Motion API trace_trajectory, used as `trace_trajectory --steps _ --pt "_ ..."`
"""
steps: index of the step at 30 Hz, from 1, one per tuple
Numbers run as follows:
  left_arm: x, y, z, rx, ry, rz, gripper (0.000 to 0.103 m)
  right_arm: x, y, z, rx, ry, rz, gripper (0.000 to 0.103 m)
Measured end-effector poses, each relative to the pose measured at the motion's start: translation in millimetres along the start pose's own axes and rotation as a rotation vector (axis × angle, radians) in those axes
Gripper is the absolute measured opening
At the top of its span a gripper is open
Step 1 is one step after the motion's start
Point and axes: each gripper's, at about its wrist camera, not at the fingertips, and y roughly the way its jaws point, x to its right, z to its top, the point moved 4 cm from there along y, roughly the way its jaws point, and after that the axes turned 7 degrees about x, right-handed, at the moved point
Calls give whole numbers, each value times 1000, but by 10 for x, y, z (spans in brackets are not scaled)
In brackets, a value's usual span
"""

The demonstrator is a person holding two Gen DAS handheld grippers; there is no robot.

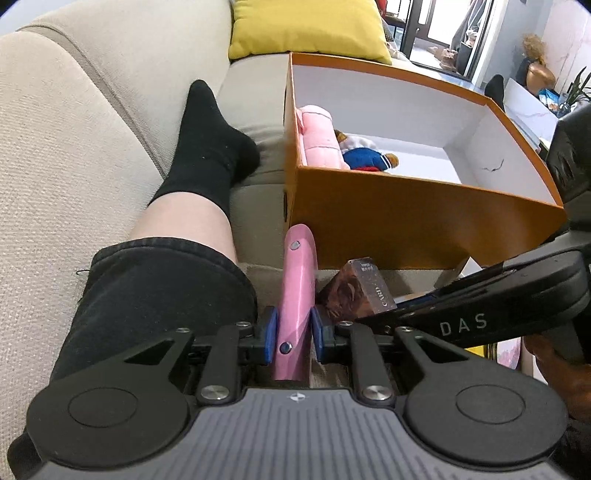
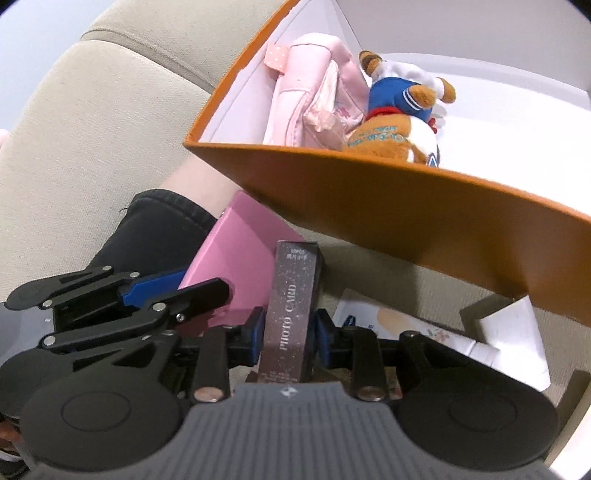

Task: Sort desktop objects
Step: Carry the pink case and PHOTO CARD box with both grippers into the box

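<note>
Left wrist view shows the left claw (image 1: 293, 338) clamped on a flat pink case (image 1: 297, 295), held edge-on between its blue pads (image 1: 271, 332), the case rising upright ahead of the claw. Just to its right, the right claw (image 2: 289, 334) grips a dark brown box marked PHOTO CARD (image 2: 290, 314), its blue pads (image 2: 255, 336) pressing both long sides; the same box (image 1: 351, 291) shows beside the pink case in the left view, with the black arm of the right claw crossing in front of it. Both claws sit low over a beige sofa (image 1: 74, 147), next to the person's bare leg and black sock (image 1: 210, 147). Directly ahead stands an open orange box (image 1: 406, 221) with a white inside, resting on the sofa cushion. Inside it, against the left wall, a pink pouch (image 2: 310, 96) stands on edge, and a brown plush bear in a blue jacket (image 2: 395, 107) lies touching it. Under the near corner of the orange box, in the right wrist view, lie a printed card (image 2: 388, 325) and what seems to be a small white carton (image 2: 513, 339), though the fisheye edge makes it hard to tell. A yellow cushion (image 1: 306, 26) rests behind the orange box.
</note>
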Motion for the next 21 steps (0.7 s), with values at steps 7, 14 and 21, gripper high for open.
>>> trace_trajectory --steps 7,14,21 --pt "11 -141 3 33 -37 11 19 -18 -294 16 54 -16 22 24" --pt "169 -674 160 125 -64 -41 19 -62 -957 76 154 -37 91 24" --pt "473 -1002 626 240 -25 -103 19 -93 -1556 366 332 -51 115 24"
